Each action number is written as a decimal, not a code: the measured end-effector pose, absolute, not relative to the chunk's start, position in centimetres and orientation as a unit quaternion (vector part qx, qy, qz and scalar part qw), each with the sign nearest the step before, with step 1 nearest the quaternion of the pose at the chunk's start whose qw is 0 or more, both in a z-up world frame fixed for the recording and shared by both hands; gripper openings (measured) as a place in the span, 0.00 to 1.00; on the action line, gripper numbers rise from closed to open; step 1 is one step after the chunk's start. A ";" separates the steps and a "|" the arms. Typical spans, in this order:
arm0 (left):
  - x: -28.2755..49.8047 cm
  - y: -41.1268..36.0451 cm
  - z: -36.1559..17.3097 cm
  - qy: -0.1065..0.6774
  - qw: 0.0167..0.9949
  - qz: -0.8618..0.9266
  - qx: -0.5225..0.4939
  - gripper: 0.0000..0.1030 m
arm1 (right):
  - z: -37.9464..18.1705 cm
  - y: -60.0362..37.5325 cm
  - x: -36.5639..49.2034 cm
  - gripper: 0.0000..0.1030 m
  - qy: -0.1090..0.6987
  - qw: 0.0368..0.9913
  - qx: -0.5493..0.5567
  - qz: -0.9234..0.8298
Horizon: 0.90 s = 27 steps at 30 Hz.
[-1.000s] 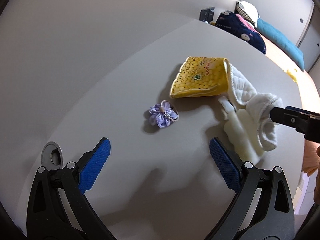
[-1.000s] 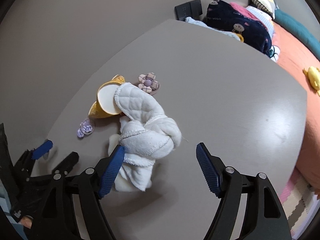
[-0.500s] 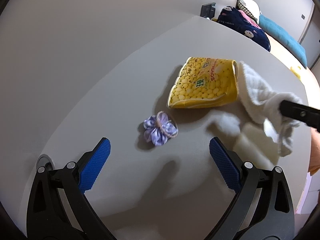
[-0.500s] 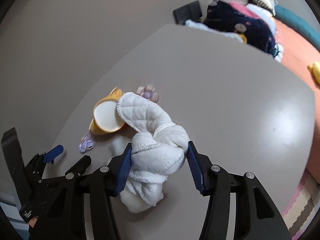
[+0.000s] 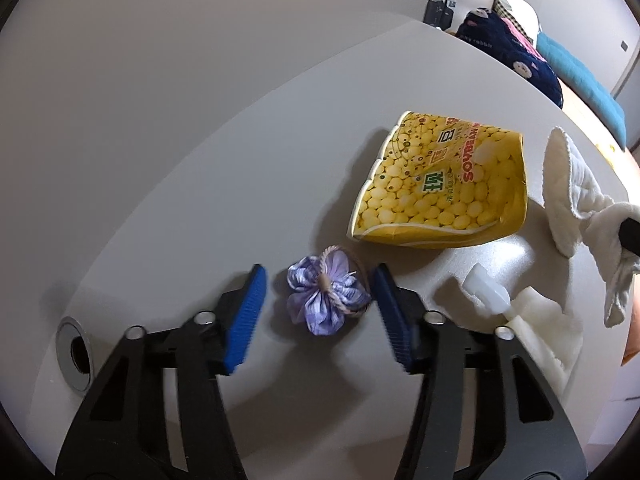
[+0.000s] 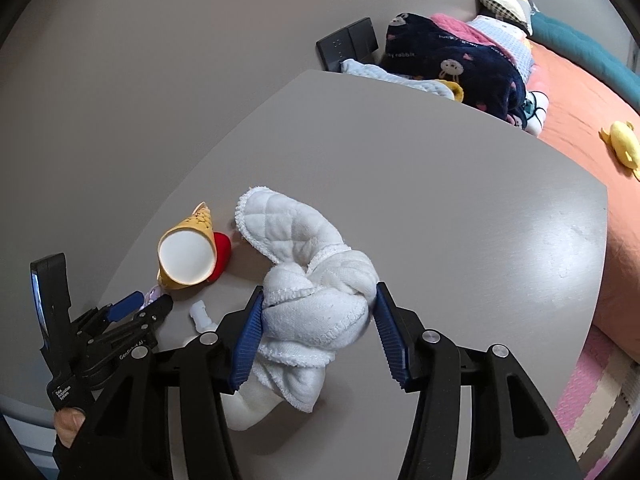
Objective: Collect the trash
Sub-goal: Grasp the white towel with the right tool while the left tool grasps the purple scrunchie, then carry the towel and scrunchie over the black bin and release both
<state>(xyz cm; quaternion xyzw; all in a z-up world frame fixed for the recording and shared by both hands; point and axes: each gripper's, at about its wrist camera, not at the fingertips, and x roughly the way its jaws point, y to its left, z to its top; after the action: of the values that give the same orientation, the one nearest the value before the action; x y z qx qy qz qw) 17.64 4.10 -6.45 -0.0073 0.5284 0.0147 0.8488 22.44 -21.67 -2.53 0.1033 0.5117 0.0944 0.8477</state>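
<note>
A purple fabric flower scrunchie [image 5: 326,298] lies on the grey table between the blue pads of my left gripper [image 5: 320,312], whose jaws are narrowed around it with small gaps on both sides. A yellow soybean pouch [image 5: 436,188] lies beyond it; it shows open-ended in the right wrist view [image 6: 186,256]. My right gripper [image 6: 318,334] is shut on a knotted white quilted cloth [image 6: 316,300], lifted off the table; the cloth also shows at the right in the left wrist view [image 5: 576,200]. A white squeezed pouch with a spout [image 5: 520,320] lies under it.
A round cable hole [image 5: 74,354] sits in the table at the left. The table's far edge borders a bed with a dark blue blanket [image 6: 452,64] and an orange cover [image 6: 580,120]. A black box [image 6: 348,44] stands by the wall.
My left gripper moved forward over the scrunchie and its jaws narrowed around it. My right gripper lifted the white cloth away from the pouch, uncovering the white spouted pouch.
</note>
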 end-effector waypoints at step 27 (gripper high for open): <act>13.7 -3.3 -0.9 0.494 0.868 -0.031 0.024 0.22 | 0.7 -30.8 17.2 0.53 0.479 0.864 0.147 0.053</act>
<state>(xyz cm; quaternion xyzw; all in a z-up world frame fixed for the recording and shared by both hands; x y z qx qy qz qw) 13.74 -3.29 -0.90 0.0241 0.4944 -0.0315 0.8683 17.15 -30.79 0.69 0.1473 0.4794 0.0531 0.8635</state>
